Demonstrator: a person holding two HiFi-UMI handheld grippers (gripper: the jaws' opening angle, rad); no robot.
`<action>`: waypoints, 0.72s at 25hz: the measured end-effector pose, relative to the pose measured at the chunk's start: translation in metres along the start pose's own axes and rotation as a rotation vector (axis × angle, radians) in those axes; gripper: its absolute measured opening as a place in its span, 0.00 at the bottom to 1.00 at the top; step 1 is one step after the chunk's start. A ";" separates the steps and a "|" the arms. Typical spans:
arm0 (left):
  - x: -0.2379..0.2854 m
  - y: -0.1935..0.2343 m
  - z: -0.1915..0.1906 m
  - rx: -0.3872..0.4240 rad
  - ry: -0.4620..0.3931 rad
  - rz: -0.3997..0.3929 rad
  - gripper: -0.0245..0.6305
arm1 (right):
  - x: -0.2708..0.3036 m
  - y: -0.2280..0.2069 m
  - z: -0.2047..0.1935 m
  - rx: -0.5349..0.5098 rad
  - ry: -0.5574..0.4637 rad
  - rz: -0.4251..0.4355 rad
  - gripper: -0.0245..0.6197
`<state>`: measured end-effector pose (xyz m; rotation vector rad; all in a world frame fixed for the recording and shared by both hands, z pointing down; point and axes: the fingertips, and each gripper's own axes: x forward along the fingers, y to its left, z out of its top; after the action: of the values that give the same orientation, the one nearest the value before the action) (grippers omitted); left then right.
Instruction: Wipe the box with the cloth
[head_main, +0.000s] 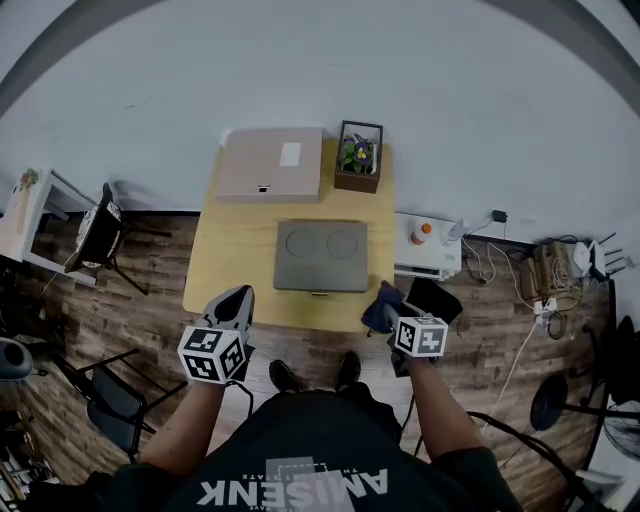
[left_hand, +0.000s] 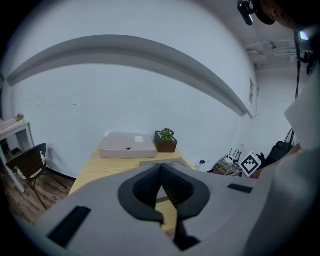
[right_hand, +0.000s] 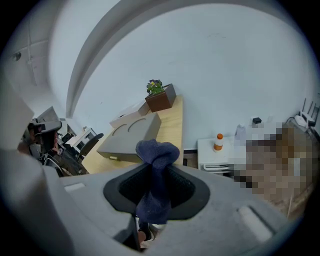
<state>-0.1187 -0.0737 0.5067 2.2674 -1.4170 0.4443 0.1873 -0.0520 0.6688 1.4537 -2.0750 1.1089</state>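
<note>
Right claw (right_hand: 158, 172) clamped on dark blue cloth (right_hand: 157, 153), held over near edge of bench (head_main: 232, 250). Left claw (left_hand: 160, 170) pressed together, nothing between. Grey box (head_main: 321, 256) with two round recesses lies mid-bench, apart from cloth. Cardboard box (head_main: 270, 165) behind carries white label (head_main: 290, 154), writing illegible. Shirt print upside down, possibly "AMISENK".

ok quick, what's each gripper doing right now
left gripper: closed, nothing between its fingers
right gripper: closed on the dark blue cloth
</note>
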 end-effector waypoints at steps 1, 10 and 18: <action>0.000 0.001 0.001 -0.001 0.000 0.006 0.04 | -0.002 0.001 0.001 -0.003 -0.003 0.006 0.19; -0.002 0.013 0.019 0.018 -0.020 0.068 0.04 | -0.016 0.027 0.030 -0.069 -0.071 0.082 0.19; -0.003 0.061 0.042 0.053 -0.073 0.011 0.04 | -0.008 0.104 0.080 -0.121 -0.169 0.129 0.19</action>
<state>-0.1731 -0.1159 0.4806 2.3412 -1.4699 0.4115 0.1068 -0.0926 0.5729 1.4153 -2.3382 0.9157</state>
